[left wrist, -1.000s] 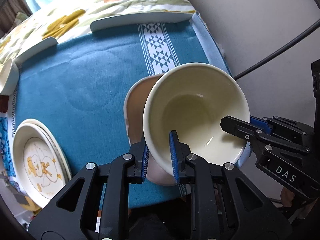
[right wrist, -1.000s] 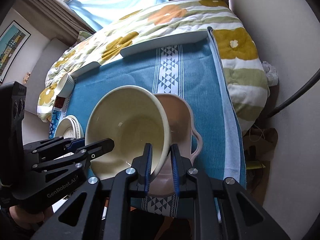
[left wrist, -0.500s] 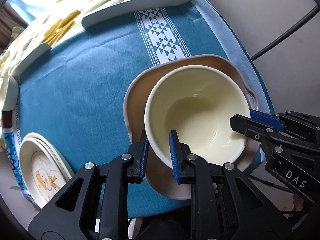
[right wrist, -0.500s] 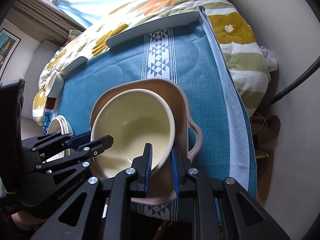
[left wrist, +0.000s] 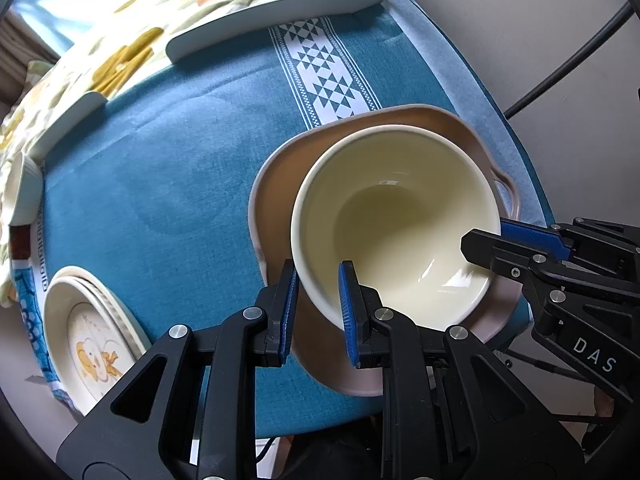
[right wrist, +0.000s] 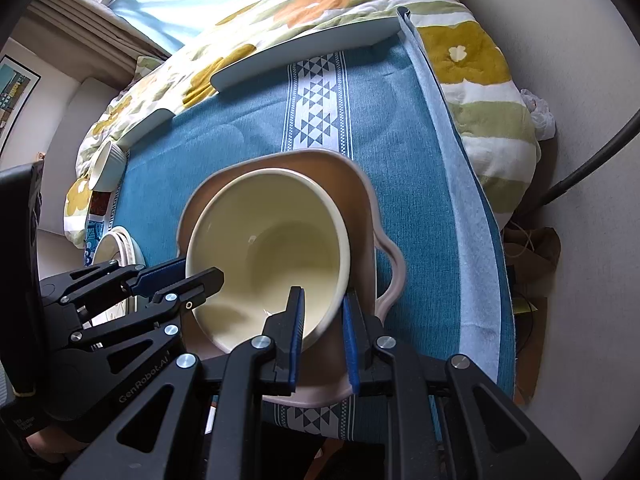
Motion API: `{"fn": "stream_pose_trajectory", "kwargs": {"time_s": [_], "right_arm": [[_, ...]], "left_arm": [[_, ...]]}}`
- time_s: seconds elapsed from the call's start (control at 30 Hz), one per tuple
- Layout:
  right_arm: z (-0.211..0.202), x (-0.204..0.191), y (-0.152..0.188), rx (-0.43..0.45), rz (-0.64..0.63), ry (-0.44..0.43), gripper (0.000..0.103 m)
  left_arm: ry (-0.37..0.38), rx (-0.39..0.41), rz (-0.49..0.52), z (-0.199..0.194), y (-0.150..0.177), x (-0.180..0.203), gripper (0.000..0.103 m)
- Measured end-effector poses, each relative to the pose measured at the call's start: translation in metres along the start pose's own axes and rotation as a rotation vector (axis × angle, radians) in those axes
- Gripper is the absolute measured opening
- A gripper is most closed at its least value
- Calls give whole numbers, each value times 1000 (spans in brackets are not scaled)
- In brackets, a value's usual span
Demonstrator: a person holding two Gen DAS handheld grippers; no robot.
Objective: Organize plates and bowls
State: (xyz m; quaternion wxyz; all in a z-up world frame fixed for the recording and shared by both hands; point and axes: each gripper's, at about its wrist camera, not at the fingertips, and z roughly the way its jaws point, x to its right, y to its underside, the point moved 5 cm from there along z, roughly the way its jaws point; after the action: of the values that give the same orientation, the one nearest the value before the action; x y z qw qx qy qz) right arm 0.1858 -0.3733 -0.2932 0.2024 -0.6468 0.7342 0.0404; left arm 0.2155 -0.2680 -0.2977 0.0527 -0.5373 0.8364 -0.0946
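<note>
Your left gripper [left wrist: 318,304] straddles the near-left rim of the cream bowl [left wrist: 400,224], one pad inside, one outside. There's a visible gap at the outer pad, so I can't tell if it's clamped or slack. Your right gripper [right wrist: 322,330] sits on the opposite rim in the same way, and its grip is just as unclear. Both tools come in low from the near table edge, angled in toward each other, each one showing in the other's camera.

The cream bowl sits nested in the pink handled dish [left wrist: 276,184], tilted toward the near side. The dish rests on the blue tablecloth [left wrist: 160,168], close to the near-right corner.

Count: one cream bowl, one pink dish, one stack of plates [left wrist: 88,336] at near left, one small white ramekin [right wrist: 106,168] at far left, two white trays [left wrist: 276,12] along the far edge.

Only the left view shows the duck print on the top plate. Only the right view shows the ramekin clearly, plus the floral quilt [right wrist: 464,56] draping over the right side.
</note>
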Motion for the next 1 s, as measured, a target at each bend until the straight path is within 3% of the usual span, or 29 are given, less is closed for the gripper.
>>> {"fn": "stream_pose_trajectory", "kwargs": {"time_s": [0.17,0.33,0.57,0.6,0.63,0.67,0.7,0.73,0.8,0.87,1.0], "right_arm": [[-8,2,0,12,8,4,17],[-40,-4,-3,85,-33,10,17],[-92,-43,-13,216,-181,-59,17],[-97,-51,-16,230,-209,-75,17],[-101,-60,-19,246,-237,-91,17],[-104,-68,-22,260,-261,-105,17],[-106,-78,-25,275,-283,-121,25],[-108,-88,-28,286,-305,-138,33],[-108,-108,-34,309,-345,-172,84],[-109,-128,-43,344,-386,-200,93],[-108,-176,-65,397,-484,-233,93]], "left_arm": [[0,36,-24,-12,3,0,17],[6,99,-69,-36,8,-3,17],[-6,311,-223,-114,18,-42,23],[-21,348,-251,-126,22,-50,36],[-45,387,-280,-140,26,-60,63],[-75,428,-305,-152,31,-69,77],[-104,473,-327,-165,36,-79,97],[-130,519,-348,-178,42,-89,102],[-153,564,-386,-195,52,-109,102],[-167,568,-444,-205,59,-133,102],[-184,592,-565,-220,71,-195,102]]}}
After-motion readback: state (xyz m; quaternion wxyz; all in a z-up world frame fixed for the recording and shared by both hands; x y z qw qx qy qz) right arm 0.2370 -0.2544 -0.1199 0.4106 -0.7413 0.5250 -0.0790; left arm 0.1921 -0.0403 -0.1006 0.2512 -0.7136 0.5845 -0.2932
